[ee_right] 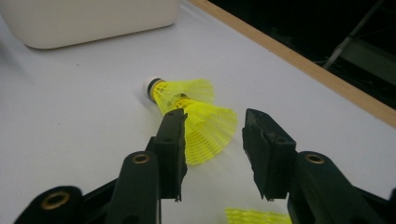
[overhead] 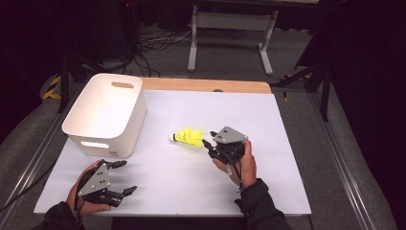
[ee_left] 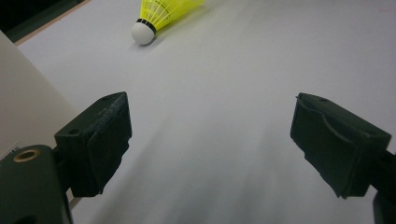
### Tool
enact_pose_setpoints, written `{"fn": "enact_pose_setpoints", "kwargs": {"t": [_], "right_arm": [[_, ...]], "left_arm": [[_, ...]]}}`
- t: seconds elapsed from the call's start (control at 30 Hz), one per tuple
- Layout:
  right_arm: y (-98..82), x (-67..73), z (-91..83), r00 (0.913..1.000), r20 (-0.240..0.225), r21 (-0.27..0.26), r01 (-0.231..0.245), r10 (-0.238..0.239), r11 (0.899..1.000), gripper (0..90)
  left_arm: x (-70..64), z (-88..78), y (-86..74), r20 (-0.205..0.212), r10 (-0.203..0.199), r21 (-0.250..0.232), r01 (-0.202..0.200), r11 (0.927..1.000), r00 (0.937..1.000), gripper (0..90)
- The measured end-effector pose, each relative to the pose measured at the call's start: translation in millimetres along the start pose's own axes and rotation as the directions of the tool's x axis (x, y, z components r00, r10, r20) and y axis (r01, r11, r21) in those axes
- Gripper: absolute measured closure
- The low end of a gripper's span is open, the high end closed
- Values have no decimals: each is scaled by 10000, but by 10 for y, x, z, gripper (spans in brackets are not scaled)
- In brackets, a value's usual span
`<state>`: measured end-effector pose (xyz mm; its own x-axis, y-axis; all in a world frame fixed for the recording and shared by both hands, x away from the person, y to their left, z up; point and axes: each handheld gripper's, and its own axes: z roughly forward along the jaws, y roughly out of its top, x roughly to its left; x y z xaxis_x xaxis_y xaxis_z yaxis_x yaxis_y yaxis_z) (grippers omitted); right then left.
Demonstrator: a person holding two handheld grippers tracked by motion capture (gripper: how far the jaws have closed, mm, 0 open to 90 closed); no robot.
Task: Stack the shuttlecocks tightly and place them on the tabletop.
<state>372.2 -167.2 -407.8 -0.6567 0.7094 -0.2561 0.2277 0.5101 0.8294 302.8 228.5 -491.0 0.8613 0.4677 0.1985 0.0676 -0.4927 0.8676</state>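
Two yellow shuttlecocks (overhead: 188, 136) lie together on the white table cover, one pushed into the other, with a white cork (ee_right: 150, 88) pointing toward the bin. My right gripper (overhead: 209, 138) stands open just behind their skirts (ee_right: 210, 128); its pads (ee_right: 173, 140) press on nothing, and the skirt lies just past the tips. Another bit of yellow mesh (ee_right: 257, 217) shows at the bottom edge of the right gripper view. My left gripper (overhead: 127, 177) rests open near the front left, nothing between its pads (ee_left: 107, 140), and the shuttlecocks (ee_left: 154, 18) lie far ahead of it.
A white plastic bin (overhead: 103, 103) with handle slots stands at the back left, close to my left gripper. The table's wooden back edge (overhead: 206, 85) shows beyond the white cover (overhead: 268, 158). Cables and a metal stand sit on the floor behind.
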Motion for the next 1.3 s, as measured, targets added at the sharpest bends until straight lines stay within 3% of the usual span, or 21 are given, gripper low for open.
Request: {"fn": "enact_pose_setpoints", "kwargs": {"t": [0.17, 0.53, 0.77, 1.0, 1.3], "right_arm": [[-33, -91, -186, 9986, 528, -258, -79, 92, 9996, 533], [-209, -233, -433, 9960, 898, -166, 29, -14, 9999, 507], [-349, -321, -535, 9942, 1063, -1, -155, 154, 9999, 450], [-483, -358, -529, 9977, 653, 199, -175, 162, 9996, 334], [-544, -380, -391, 9984, 327, 557, -484, 466, 9973, 228]], "left_arm": [[-2, 6, 2, -3, 11, 15, -11, 10000, 10000, 133], [-9, 12, 8, -27, 47, 39, -47, 10000, 10000, 132], [-7, 12, 6, -13, 13, 36, -13, 10000, 10000, 131], [7, 9, 2, -50, 16, 19, -16, 10000, 10000, 129], [28, 4, -8, -53, -93, -42, 92, 9999, 9999, 121]]}}
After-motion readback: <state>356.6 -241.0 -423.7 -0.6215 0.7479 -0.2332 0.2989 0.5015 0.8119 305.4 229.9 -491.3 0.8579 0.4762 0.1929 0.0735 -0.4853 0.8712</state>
